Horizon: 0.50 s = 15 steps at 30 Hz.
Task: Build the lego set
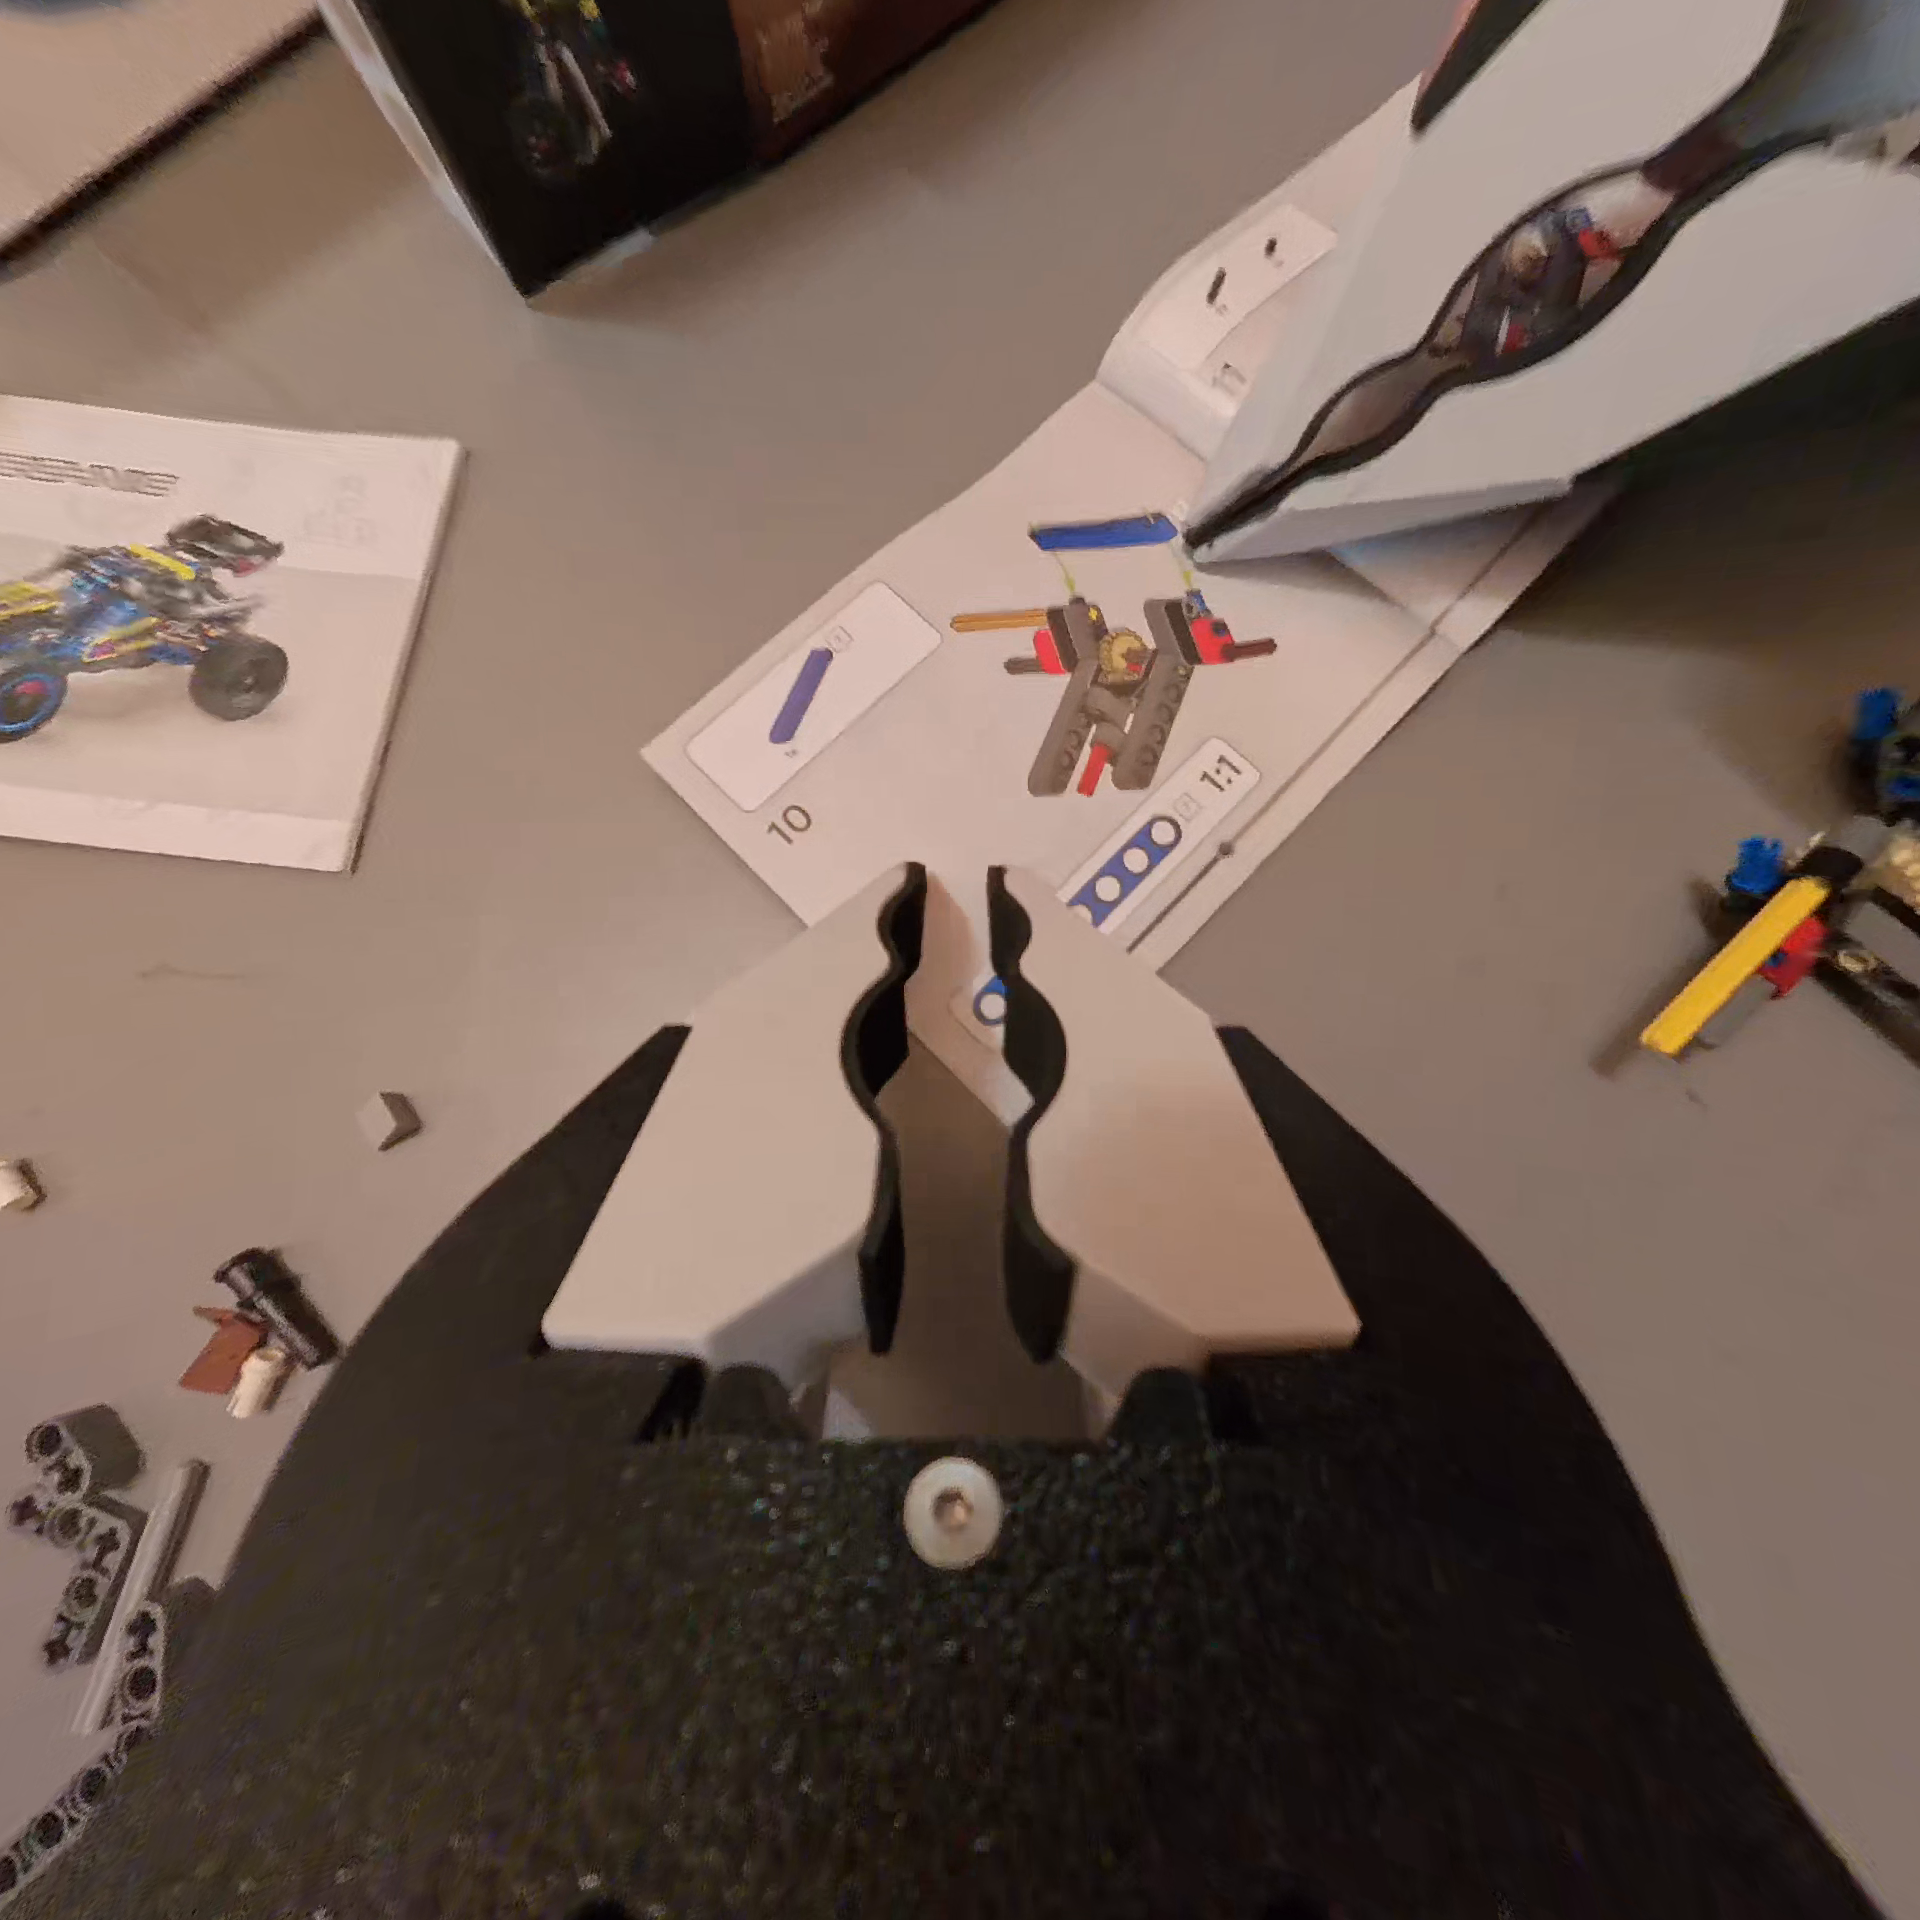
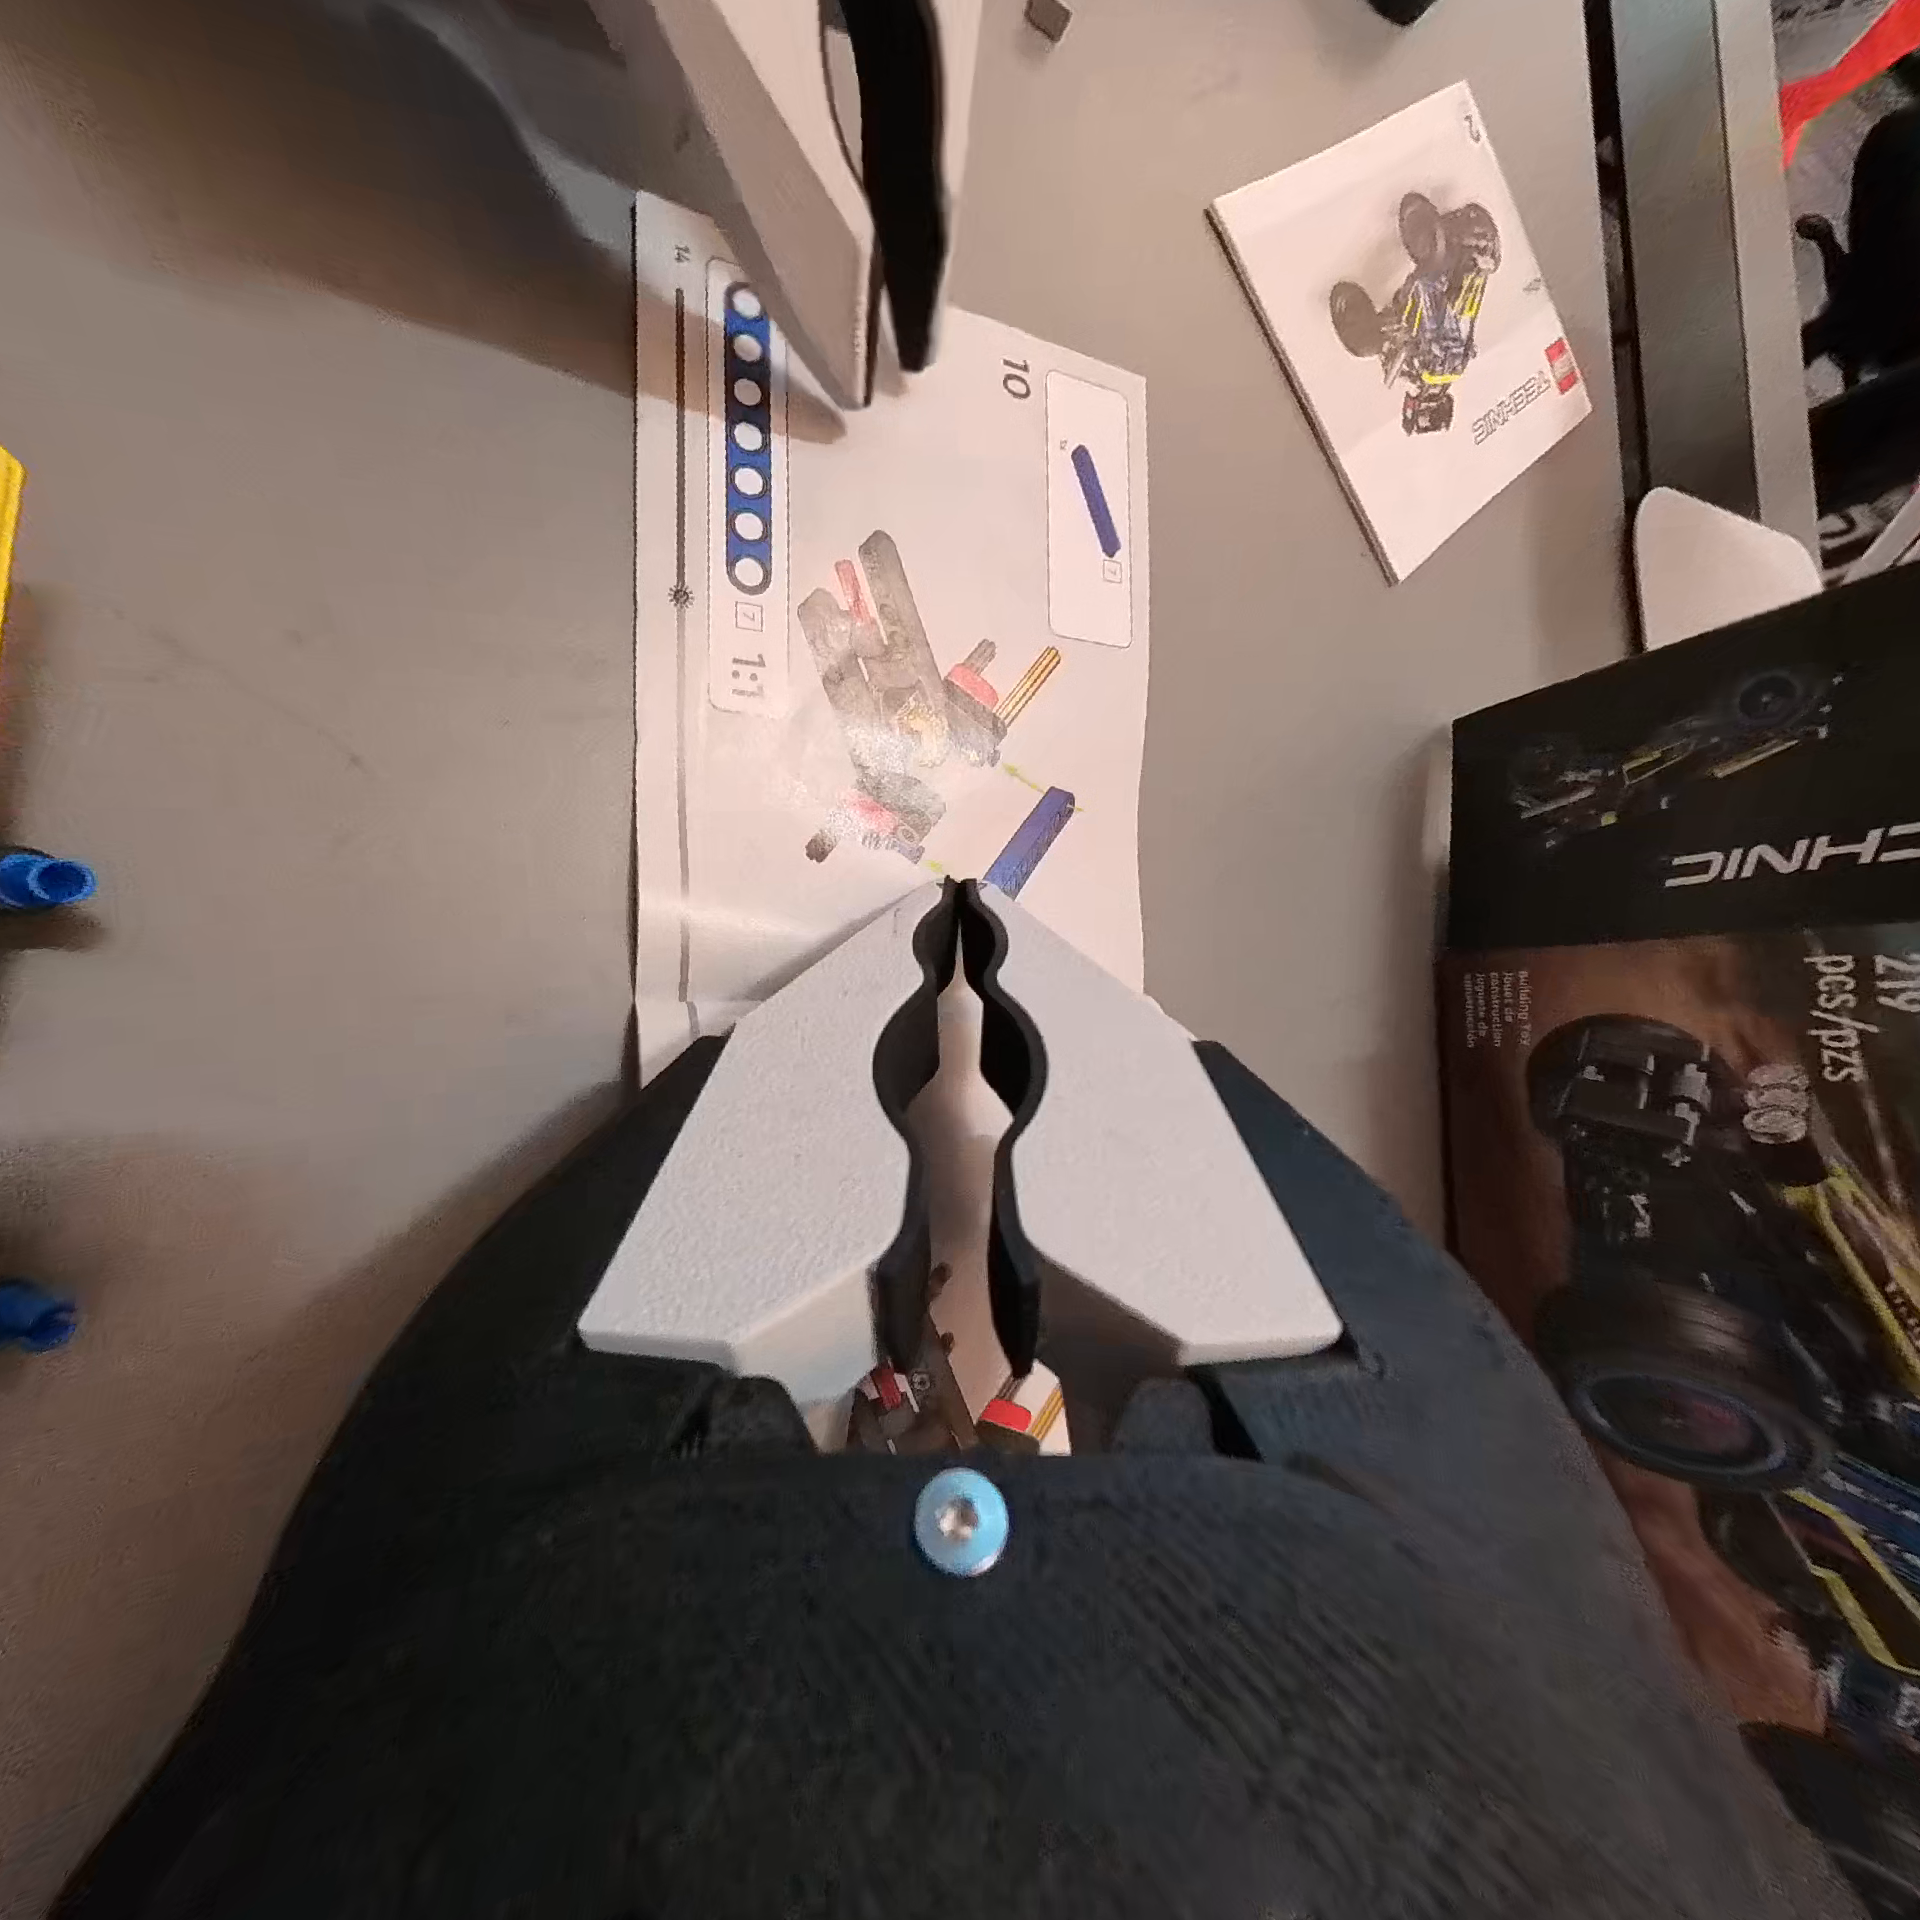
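Observation:
The open instruction booklet (image 1: 935, 748) lies on the grey table, showing a step with a blue beam; it also shows in the right wrist view (image 2: 894, 644). My right gripper (image 2: 958, 888) is shut, tips down on the page by the printed blue beam; it shows in the left wrist view (image 1: 1190, 532). Whether it pinches the paper I cannot tell. My left gripper (image 1: 956, 883) is slightly open and empty over the page's near edge; it shows in the right wrist view (image 2: 883, 312). A partial build (image 1: 1766, 956) with a yellow beam lies at the right.
A second booklet (image 1: 208, 623) (image 2: 1403, 332) lies flat at the left. The set's box (image 1: 623, 125) (image 2: 1683, 1091) stands beyond the page. Loose grey and black pieces (image 1: 94, 1527) lie at lower left. Blue pins (image 2: 42, 883) lie near the right gripper's left. Left tips to right tips: about 9 cm.

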### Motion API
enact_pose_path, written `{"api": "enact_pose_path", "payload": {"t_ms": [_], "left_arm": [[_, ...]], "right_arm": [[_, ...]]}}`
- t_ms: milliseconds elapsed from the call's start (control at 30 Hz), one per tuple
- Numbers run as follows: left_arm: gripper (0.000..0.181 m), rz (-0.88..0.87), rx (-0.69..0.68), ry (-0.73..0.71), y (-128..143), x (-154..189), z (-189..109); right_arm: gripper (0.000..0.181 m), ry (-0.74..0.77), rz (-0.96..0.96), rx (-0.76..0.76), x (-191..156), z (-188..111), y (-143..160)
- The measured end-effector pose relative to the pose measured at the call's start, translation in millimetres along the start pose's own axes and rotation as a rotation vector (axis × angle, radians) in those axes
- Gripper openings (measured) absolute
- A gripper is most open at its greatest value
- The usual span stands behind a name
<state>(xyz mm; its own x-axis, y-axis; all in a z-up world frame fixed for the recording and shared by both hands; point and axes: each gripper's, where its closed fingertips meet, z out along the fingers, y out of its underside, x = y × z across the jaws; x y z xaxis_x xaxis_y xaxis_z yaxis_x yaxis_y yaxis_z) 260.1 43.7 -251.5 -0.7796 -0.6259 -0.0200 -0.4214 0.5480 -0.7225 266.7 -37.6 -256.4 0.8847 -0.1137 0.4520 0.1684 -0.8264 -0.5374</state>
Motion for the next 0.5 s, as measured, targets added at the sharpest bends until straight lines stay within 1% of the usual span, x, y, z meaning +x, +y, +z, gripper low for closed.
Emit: {"api": "enact_pose_path", "payload": {"t_ms": [67,167,233,300,367,433,467,500], "left_arm": [[0.007,0.01,-0.042,0.006,7.4,1.3,3.1],[0.006,-0.012,-0.03,0.009,8.2,1.4,3.2],[0.005,-0.027,-0.019,0.006,8.0,1.5,3.3],[0.005,-0.011,-0.017,-0.004,8.3,2.0,2.8],[0.007,0.003,-0.002,-0.008,6.0,2.9,-1.0],[0.014,-0.026,0.087,0.006,-6.3,0.4,-17.5],[0.015,-0.054,0.129,0.006,-10.6,-5.9,-30.9],[0.015,-0.079,0.145,-0.007,-9.3,-16.5,-46.1]], "right_arm": [[0.0,0.006,-0.003,-0.004,0.0,0.0,0.1],[0.0,0.01,0.014,0.013,-0.1,-0.1,0.3],[0.0,-0.018,0.047,0.027,-2.9,-1.7,0.2],[0.0,-0.06,0.076,0.037,-7.4,-4.1,-0.3],[0.0,-0.065,0.101,0.042,-7.4,-4.2,-0.6],[0.002,-0.063,0.109,0.058,-6.5,-4.8,-1.1],[0.003,-0.04,0.124,0.078,-1.8,-6.5,-2.5],[0.004,0.002,0.152,0.104,6.8,-9.9,-4.4]]}}
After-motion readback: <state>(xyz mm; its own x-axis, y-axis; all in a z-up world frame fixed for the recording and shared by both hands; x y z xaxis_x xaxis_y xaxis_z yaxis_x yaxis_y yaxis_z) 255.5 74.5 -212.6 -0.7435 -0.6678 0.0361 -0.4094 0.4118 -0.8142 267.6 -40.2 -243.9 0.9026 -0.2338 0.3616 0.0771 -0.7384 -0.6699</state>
